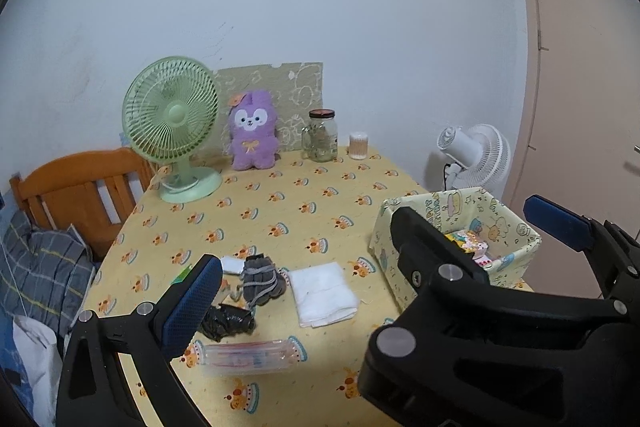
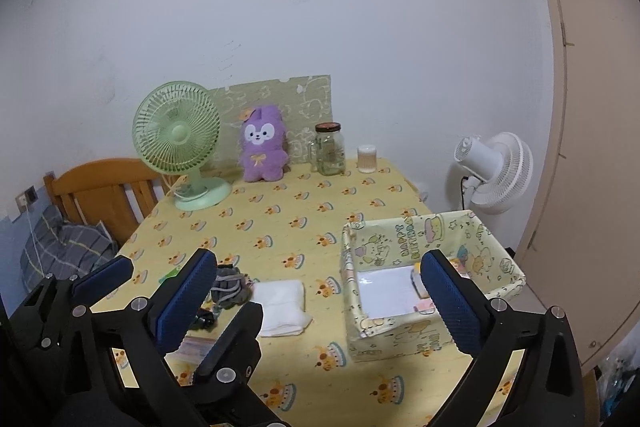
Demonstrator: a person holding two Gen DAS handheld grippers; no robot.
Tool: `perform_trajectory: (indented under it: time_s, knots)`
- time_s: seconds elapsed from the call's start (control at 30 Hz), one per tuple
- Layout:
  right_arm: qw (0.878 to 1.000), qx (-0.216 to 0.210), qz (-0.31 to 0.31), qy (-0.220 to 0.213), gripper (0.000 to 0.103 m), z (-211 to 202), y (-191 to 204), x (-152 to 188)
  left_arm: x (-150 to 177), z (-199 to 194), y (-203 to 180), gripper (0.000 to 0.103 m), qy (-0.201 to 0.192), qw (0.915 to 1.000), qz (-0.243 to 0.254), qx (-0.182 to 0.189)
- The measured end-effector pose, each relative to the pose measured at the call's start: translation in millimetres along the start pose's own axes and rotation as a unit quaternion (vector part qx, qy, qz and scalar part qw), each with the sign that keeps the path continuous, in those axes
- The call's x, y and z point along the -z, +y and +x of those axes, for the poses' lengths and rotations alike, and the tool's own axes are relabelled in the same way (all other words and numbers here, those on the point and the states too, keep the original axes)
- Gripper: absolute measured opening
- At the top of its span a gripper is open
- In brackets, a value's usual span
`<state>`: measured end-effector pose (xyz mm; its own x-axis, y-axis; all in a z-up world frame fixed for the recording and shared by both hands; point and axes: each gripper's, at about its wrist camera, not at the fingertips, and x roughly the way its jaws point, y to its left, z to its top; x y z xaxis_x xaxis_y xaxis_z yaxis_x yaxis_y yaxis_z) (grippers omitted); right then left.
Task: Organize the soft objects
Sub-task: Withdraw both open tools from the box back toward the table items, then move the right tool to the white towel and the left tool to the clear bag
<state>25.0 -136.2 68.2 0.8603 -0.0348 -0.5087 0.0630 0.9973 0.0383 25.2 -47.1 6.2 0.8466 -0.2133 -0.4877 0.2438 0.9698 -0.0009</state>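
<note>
A folded white towel (image 1: 323,294) lies on the yellow tablecloth, also in the right wrist view (image 2: 282,307). Left of it lie grey socks (image 1: 262,278) (image 2: 230,286), a small white cloth (image 1: 232,264) and a crumpled black bag (image 1: 226,321). A purple plush bunny (image 1: 253,135) (image 2: 265,145) stands at the back. A yellow patterned fabric box (image 1: 516,247) (image 2: 400,331) sits at the right, holding flat items. My left gripper (image 1: 368,255) is open and empty above the near table. My right gripper (image 2: 320,303) is open and empty, hovering near the box and towel.
A green desk fan (image 1: 176,127) stands back left, a glass jar (image 1: 320,141) and a small cup (image 1: 357,145) back centre. A clear plastic case (image 1: 250,357) lies near the front edge. A wooden chair (image 1: 84,195) stands left, a white floor fan (image 1: 476,157) right.
</note>
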Motion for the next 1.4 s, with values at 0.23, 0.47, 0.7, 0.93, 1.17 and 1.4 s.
perform_trajectory:
  time_s: [0.23,0.47,0.7,0.93,1.17,1.4]
  knots:
    - [1.0,-0.018,0.0,0.005,0.103,10.8,10.4,13.6,16.3,7.2,14.4,0.103,0.012,0.9997,-0.017,-0.01]
    - [0.999,-0.042,0.004,0.018,0.103,29.4,23.3,29.9,34.9,17.9,28.7,0.103,0.022,0.9986,-0.038,-0.029]
    - [0.998,-0.055,-0.014,0.038,0.103,48.1,37.2,47.8,54.4,31.1,42.6,0.103,0.041,0.9964,-0.059,-0.043]
    - [0.995,-0.067,-0.022,0.069,0.103,73.4,48.3,64.9,72.8,47.7,55.4,0.103,0.065,0.9935,-0.079,-0.049]
    - [0.992,-0.072,-0.035,0.097,0.103,98.6,55.9,78.8,88.6,68.8,65.5,0.103,0.093,0.9885,-0.107,-0.052]
    - [0.988,-0.072,-0.044,0.126,0.102,122.6,61.1,89.7,99.3,85.1,72.8,0.103,0.117,0.9844,-0.117,-0.059]
